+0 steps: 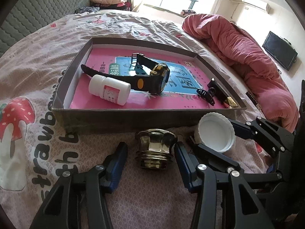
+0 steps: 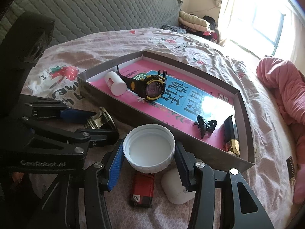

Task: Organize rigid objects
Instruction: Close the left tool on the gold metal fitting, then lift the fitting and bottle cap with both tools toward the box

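Observation:
A shallow cardboard box [image 1: 122, 119] [image 2: 246, 103] lies on the bed, lined with a pink book. In it are a black-and-yellow watch [image 1: 152, 76] [image 2: 150, 87], a white pill bottle [image 1: 109, 90] [image 2: 115, 83], a black hair clip [image 1: 206, 95] [image 2: 205, 126] and a black-and-gold tube [image 1: 228, 100] [image 2: 231, 133]. My left gripper [image 1: 151, 150] [image 2: 103, 122] is open, its fingers either side of a brass fitting [image 1: 155, 148] [image 2: 99, 121] on the sheet before the box. My right gripper [image 2: 148, 152] [image 1: 217, 133] is shut on a white plastic lid [image 2: 149, 149] [image 1: 216, 133], held above the sheet by the box's near wall.
A red lighter [image 2: 143, 189] and a white case [image 2: 176, 188] lie on the sheet under my right gripper. A bunched pink quilt [image 1: 247, 57] [image 2: 282, 87] lies right of the box. A grey headboard [image 2: 95, 5] stands behind the bed.

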Demonstrator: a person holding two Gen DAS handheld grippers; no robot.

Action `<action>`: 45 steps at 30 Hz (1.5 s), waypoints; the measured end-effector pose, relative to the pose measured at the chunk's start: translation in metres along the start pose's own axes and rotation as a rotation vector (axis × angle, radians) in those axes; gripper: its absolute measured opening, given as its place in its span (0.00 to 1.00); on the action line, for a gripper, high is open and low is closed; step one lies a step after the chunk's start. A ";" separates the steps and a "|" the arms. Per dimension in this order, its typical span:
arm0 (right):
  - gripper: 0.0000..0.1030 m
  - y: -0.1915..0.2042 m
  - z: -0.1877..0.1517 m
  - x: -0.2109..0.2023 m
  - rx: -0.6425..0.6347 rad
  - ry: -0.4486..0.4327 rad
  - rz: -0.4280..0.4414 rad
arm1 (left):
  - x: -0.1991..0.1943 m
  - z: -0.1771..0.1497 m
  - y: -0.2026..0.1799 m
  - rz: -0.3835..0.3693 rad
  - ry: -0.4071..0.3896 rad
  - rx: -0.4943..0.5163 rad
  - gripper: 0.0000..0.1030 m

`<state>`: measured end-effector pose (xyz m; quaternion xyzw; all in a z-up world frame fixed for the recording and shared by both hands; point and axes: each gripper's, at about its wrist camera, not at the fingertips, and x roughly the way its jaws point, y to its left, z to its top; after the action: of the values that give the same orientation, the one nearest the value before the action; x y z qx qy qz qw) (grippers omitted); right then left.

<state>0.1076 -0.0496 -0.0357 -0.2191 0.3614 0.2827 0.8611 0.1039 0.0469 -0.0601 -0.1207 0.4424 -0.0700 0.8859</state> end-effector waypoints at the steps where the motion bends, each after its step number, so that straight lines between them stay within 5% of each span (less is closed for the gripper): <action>1: 0.51 0.000 -0.001 0.000 -0.001 0.001 -0.004 | 0.000 0.000 -0.002 0.007 -0.002 0.009 0.45; 8: 0.51 -0.004 -0.007 -0.004 0.002 0.008 -0.017 | 0.005 -0.001 -0.010 0.031 0.007 0.060 0.36; 27: 0.51 -0.006 -0.009 -0.018 -0.004 -0.040 -0.004 | -0.019 0.006 -0.013 0.010 -0.056 0.043 0.36; 45: 0.51 -0.046 -0.002 -0.041 0.188 -0.133 -0.020 | -0.050 0.010 -0.004 0.055 -0.152 0.008 0.36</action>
<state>0.1128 -0.0983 0.0017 -0.1217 0.3262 0.2531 0.9026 0.0823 0.0561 -0.0151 -0.1098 0.3767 -0.0381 0.9190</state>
